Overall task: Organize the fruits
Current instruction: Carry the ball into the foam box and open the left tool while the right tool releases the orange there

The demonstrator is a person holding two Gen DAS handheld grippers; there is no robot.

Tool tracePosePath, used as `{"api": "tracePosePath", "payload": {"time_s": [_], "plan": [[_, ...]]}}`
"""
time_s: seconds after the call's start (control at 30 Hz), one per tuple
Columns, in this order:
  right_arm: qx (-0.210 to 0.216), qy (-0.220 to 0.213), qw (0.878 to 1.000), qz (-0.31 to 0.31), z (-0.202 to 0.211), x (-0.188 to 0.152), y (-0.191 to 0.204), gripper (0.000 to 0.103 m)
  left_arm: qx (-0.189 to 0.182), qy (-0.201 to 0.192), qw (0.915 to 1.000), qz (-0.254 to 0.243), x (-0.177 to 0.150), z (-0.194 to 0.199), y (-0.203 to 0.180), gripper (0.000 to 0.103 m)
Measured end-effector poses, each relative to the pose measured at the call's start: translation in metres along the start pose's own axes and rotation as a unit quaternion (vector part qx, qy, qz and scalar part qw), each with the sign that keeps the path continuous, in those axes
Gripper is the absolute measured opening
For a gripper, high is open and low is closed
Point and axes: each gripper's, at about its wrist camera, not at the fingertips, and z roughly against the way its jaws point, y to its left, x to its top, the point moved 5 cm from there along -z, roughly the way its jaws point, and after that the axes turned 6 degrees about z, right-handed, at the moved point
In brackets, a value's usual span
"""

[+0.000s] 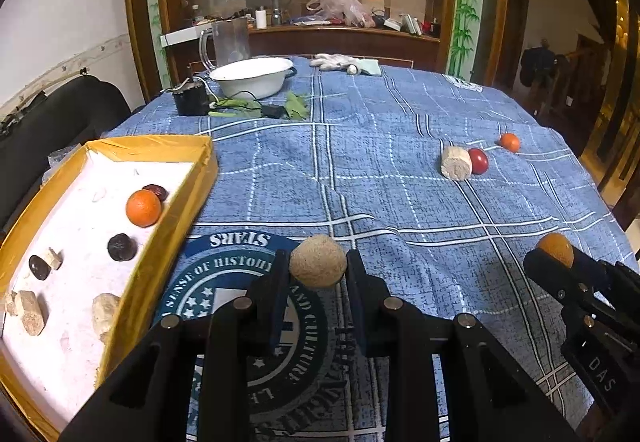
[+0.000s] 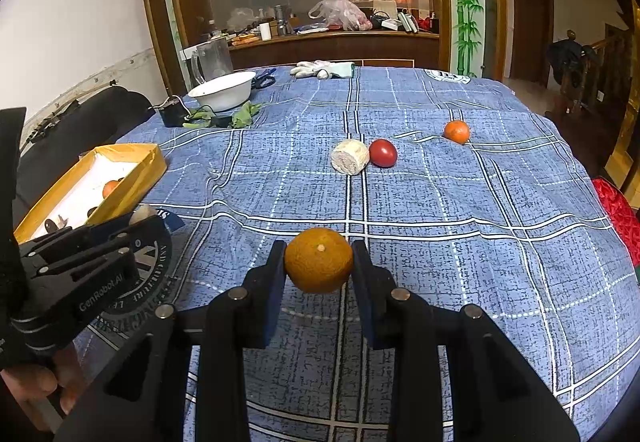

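My left gripper [image 1: 318, 262] is shut on a round tan fruit [image 1: 318, 260], held above the blue tablecloth just right of the yellow-rimmed tray [image 1: 200, 178]. The tray holds an orange [image 1: 143, 208], dark round fruits [image 1: 122, 247] and pale chunks [image 1: 32, 311]. My right gripper [image 2: 319, 260] is shut on a dull orange mandarin [image 2: 319, 260]; it also shows at the right edge of the left wrist view as the right gripper [image 1: 554, 250]. Farther out on the cloth lie a pale chunk [image 2: 350, 157], a red fruit [image 2: 383, 152] and a small orange [image 2: 457, 131].
At the table's far left stand a white bowl [image 2: 222, 90], a clear jug [image 2: 212, 60], a black box with cables [image 2: 173, 113] and green leaves [image 2: 244, 114]. White gloves [image 2: 316, 68] lie at the far edge. A dark chair [image 1: 52, 122] stands left of the table.
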Motion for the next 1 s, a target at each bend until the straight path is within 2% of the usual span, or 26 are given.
{"api": "tracePosePath", "payload": {"time_s": [0.53,0.87,1.0], "plan": [[0.027,-0.019,0.999,0.034,0.007,0.02,0.032,0.034,0.02,-0.016,0.9994,0.025,0.011,0.027,0.03,0.027],[0.063,-0.028,0.995,0.068,0.004,0.037,0.072,0.034,0.059,-0.019,0.9964,0.058,0.015,0.044,0.078,0.027],[0.087,-0.032,0.992,0.09,0.001,0.045,0.099,0.034,0.091,-0.016,0.9922,0.084,0.015,0.05,0.112,0.027]]}}
